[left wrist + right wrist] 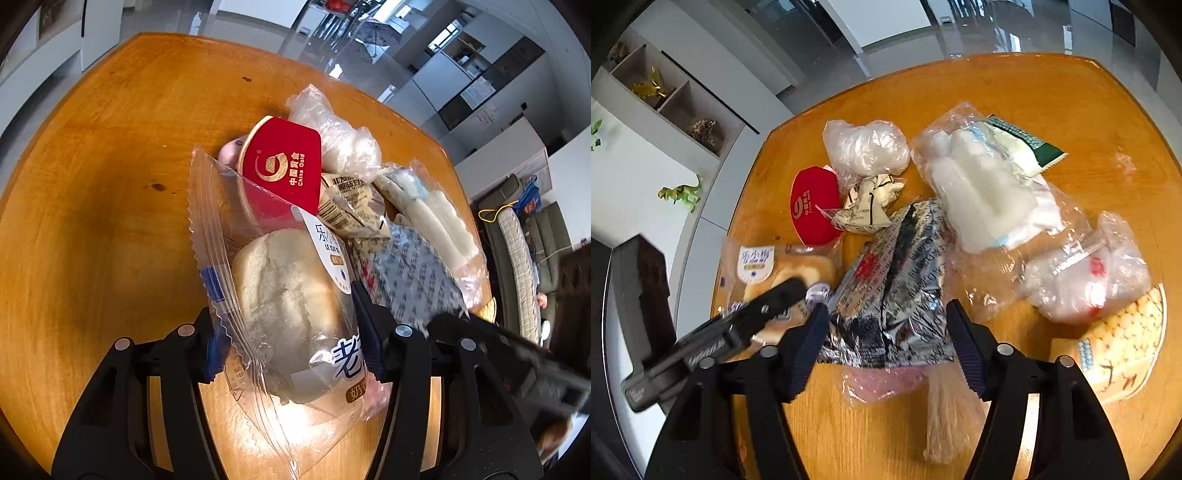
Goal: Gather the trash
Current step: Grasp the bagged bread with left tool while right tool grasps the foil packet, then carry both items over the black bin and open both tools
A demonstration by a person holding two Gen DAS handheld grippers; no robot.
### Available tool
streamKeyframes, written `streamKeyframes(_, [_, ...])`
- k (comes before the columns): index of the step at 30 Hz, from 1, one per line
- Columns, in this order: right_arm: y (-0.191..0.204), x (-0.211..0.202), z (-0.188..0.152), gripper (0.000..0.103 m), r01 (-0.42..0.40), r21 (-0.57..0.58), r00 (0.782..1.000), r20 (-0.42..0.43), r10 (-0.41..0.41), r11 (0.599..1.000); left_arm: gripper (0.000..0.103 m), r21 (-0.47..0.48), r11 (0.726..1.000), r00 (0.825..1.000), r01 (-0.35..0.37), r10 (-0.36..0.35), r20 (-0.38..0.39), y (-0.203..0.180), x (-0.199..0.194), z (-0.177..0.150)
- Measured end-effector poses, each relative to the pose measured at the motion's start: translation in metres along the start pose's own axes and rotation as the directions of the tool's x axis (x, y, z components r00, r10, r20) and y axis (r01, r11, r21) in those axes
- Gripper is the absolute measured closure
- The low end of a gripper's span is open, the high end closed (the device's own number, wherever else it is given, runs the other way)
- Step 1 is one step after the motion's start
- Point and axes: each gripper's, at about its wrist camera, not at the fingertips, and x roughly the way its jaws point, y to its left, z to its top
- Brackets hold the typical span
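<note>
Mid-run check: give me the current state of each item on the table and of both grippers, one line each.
left gripper: open, fingers either side of the bread packet.
bread packet: sealed, bun inside, lying flat.
right gripper: open, over the foil wrapper.
foil wrapper: crumpled, flattened.
red paper cup: on its side.
soy milk carton: crushed.
clear bag of white wads: lying flat.
knotted white bag: bunched up.
</note>
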Motion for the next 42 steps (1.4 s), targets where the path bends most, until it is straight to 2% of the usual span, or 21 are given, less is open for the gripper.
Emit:
streamKeyframes(2, [0.003, 0.0, 0.0, 0.065, 0.002, -0.003, 1.0, 0.011, -0.002, 1.0, 0.047, 0.009, 1.0, 1.0, -0.014, 0.014, 0.006, 0.001, -0.006, 0.0])
streamKeyframes(3, [0.005, -0.003, -0.001, 0.095, 0.001, -0.006, 1.0, 0.024, 0.0, 1.0, 0.047, 0.012, 1.0, 1.0, -0.021, 0.021, 0.013, 0.002, -0.011, -0.001])
streamKeyframes(5, [0.009, -0.011, -0.004, 0.094, -0.033, -0.013, 0.999, 0.04, 0.033, 0.999, 0.047, 0.017, 0.999, 0.999, -0.041, 0.041, 0.033, 0.004, -0.023, -0.004])
streamKeyframes(7, [0.015, -0.022, -0.008, 0.095, -0.024, -0.032, 0.998, 0.063, 0.026, 0.999, 0.047, 0.025, 0.998, 0.997, -0.054, 0.052, 0.063, 0.004, -0.038, -0.007])
streamKeyframes(13, [0.044, -0.048, -0.031, 0.095, -0.064, -0.092, 0.994, 0.082, 0.071, 0.994, 0.047, 0.045, 0.997, 0.99, -0.06, 0.053, 0.133, 0.011, -0.083, -0.03])
streamKeyframes(20, [0.112, -0.061, -0.091, 0.095, -0.144, -0.221, 0.985, 0.058, 0.16, 0.965, 0.047, -0.008, 0.997, 0.975, -0.075, 0.075, 0.21, 0.044, -0.138, -0.069])
streamKeyframes(27, [0.179, -0.048, -0.158, 0.095, -0.213, -0.345, 0.976, -0.023, 0.218, 0.914, 0.047, -0.113, 0.986, 0.952, -0.124, 0.15, 0.266, 0.099, -0.191, -0.123])
streamKeyframes(33, [0.239, -0.031, -0.221, 0.095, -0.285, -0.45, 0.958, -0.117, 0.26, 0.846, 0.047, -0.223, 0.957, 0.92, -0.185, 0.249, 0.304, 0.155, -0.246, -0.189])
streamKeyframes(36, [0.278, -0.022, -0.26, 0.095, -0.342, -0.51, 0.94, -0.189, 0.285, 0.789, 0.047, -0.282, 0.934, 0.896, -0.219, 0.306, 0.32, 0.181, -0.272, -0.224])
streamKeyframes(37, [0.289, -0.02, -0.271, 0.095, -0.356, -0.525, 0.934, -0.208, 0.289, 0.773, 0.047, -0.311, 0.919, 0.878, -0.244, 0.345, 0.332, 0.193, -0.286, -0.244])
streamKeyframes(38, [0.301, -0.018, -0.283, 0.095, -0.371, -0.544, 0.929, -0.229, 0.292, 0.753, 0.047, -0.325, 0.91, 0.867, -0.258, 0.367, 0.336, 0.199, -0.294, -0.254])
streamKeyframes(40, [0.327, -0.012, -0.31, 0.095, -0.402, -0.581, 0.915, -0.274, 0.295, 0.708, 0.047, -0.374, 0.876, 0.83, -0.305, 0.437, 0.346, 0.216, -0.316, -0.285])
streamKeyframes(42, [0.353, -0.005, -0.337, 0.095, -0.44, -0.606, 0.897, -0.321, 0.302, 0.662, 0.047, -0.412, 0.844, 0.803, -0.343, 0.491, 0.337, 0.232, -0.33, -0.307])
